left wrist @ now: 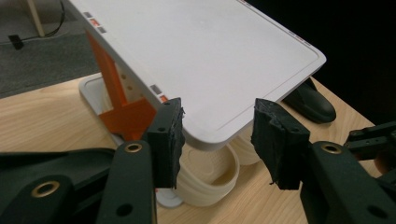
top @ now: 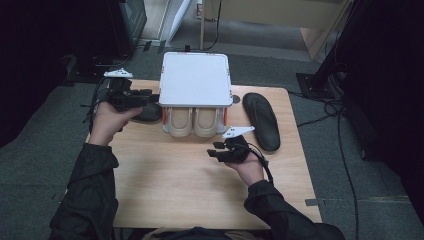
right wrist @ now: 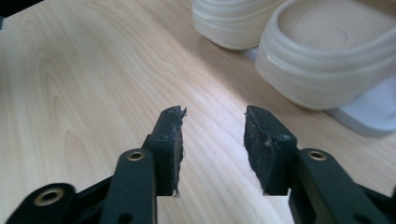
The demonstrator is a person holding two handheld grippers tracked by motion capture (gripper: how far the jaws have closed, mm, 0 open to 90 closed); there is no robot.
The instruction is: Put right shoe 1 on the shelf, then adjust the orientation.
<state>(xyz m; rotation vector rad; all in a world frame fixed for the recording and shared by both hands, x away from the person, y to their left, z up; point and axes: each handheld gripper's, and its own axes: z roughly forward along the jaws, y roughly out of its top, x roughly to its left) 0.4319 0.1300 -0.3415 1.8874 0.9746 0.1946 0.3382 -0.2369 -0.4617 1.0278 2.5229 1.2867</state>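
Left gripper (top: 150, 95): jaws apart, empty, beside the white rack (top: 195, 80).
Right gripper (top: 214, 151): jaws apart, empty, just before the cream slippers (top: 194, 122).
Slippers: shelved under the rack's top, toes outward.
Black slippers (top: 261, 120): probably awaiting shelving.

cream slippers (top: 195, 122) | pair, side by side, toes toward person | on rack's bottom shelf (top: 222, 131), under white top
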